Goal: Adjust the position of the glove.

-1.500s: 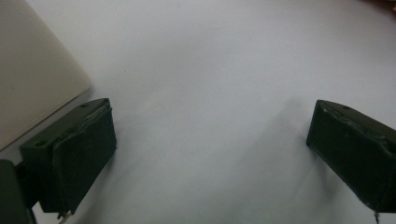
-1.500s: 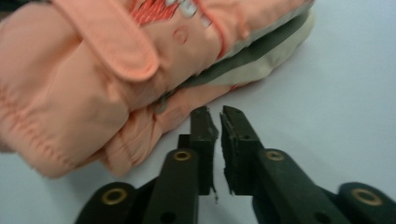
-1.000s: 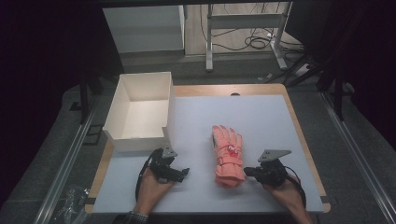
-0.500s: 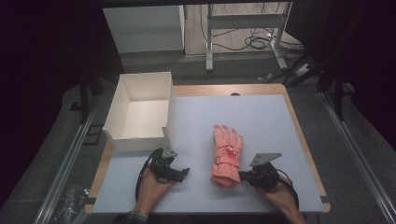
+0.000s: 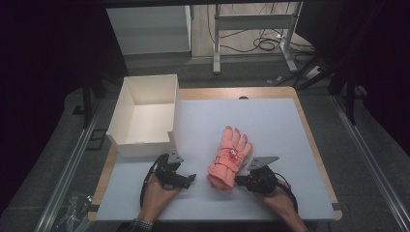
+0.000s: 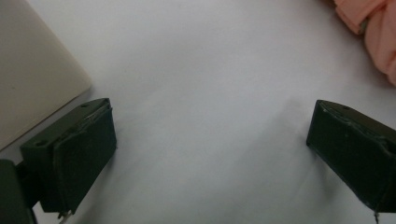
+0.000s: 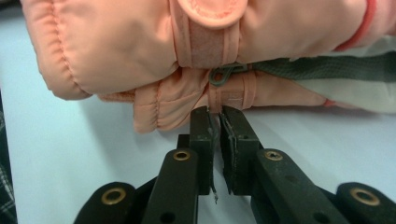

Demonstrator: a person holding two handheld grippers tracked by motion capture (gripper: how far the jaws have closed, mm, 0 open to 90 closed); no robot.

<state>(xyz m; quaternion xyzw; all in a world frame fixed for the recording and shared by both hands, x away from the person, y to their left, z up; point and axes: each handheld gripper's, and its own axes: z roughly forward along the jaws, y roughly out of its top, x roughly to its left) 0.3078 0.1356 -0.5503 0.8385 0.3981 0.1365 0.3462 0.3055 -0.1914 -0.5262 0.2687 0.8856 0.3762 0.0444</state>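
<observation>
The right gripper (image 7: 215, 115), its black jaws nearly together, noses against the puffy, quilted pink glove (image 7: 140, 51), while the left gripper (image 6: 210, 140) gapes over smooth white table (image 6: 210, 70).

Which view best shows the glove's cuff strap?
The right gripper view: the glove fills its top, strap tab and ring sharp. The high view shows the whole glove small; the left gripper view catches an edge.

A wooden table (image 5: 316, 145) carries a white sheet (image 5: 270, 121). On the sheet lie a pink glove (image 5: 230, 157) near the front and an open white box (image 5: 145, 116) at the left
</observation>
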